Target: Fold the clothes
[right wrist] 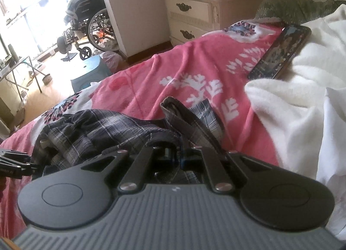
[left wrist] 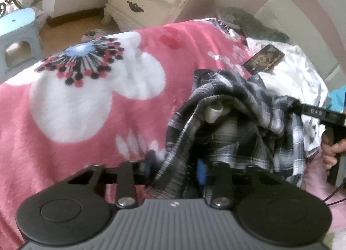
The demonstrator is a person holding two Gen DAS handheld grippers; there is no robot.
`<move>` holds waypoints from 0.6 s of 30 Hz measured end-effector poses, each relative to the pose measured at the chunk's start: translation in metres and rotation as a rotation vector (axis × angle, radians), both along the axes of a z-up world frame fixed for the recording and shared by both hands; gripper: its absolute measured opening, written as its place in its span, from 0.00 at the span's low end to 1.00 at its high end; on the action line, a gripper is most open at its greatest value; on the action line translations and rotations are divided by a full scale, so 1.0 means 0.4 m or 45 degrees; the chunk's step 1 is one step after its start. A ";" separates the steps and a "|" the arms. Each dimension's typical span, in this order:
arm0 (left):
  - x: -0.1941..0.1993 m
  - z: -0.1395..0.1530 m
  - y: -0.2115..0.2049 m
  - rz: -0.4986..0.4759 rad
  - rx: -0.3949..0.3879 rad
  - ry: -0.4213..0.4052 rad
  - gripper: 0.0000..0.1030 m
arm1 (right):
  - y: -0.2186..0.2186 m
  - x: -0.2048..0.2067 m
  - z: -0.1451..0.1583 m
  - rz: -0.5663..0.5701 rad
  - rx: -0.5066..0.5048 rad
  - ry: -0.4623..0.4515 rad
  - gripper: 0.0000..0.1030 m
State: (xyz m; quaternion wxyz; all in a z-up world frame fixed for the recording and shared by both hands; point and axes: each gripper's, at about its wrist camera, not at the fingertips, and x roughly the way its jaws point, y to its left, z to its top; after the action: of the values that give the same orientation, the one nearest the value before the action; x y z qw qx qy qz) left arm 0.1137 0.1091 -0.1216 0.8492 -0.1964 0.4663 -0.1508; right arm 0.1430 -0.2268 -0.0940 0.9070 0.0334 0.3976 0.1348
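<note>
On pink blanket (left wrist: 86, 120): plaid shirt (left wrist: 233, 107) bunched, pinched by left gripper (left wrist: 175, 170), right gripper (right wrist: 179, 154).

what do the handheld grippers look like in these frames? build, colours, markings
Both alike: the left gripper and right gripper have a ribbed grey body, two round black discs, black link arms with silver rivets and blue finger pads. White lettering marks the right one's side; a thin cable trails below.

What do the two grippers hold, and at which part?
Both hold the plaid garment: the left gripper at a ribbed hem edge, the right gripper shut on another bunched edge.
</note>
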 end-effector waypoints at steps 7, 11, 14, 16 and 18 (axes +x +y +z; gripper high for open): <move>-0.042 0.059 0.027 0.033 -0.068 -0.070 0.12 | 0.006 -0.005 0.021 0.010 -0.003 -0.057 0.03; -0.109 0.115 0.071 0.048 -0.137 -0.116 0.12 | 0.030 -0.018 0.061 0.040 -0.001 -0.130 0.03; -0.176 0.146 0.104 0.072 -0.151 -0.118 0.11 | 0.063 -0.027 0.103 0.093 0.027 -0.188 0.03; -0.233 0.160 0.127 0.105 -0.149 -0.119 0.11 | 0.104 -0.031 0.135 0.160 0.040 -0.229 0.03; -0.296 0.174 0.154 0.156 -0.136 -0.135 0.11 | 0.152 -0.032 0.167 0.238 0.047 -0.265 0.03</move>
State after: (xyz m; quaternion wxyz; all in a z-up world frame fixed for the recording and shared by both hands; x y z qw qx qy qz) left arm -0.0047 0.1705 -0.0520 0.8688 -0.2614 0.3989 -0.1333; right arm 0.1300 -0.1661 -0.0270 0.9261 -0.0013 0.3002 0.2286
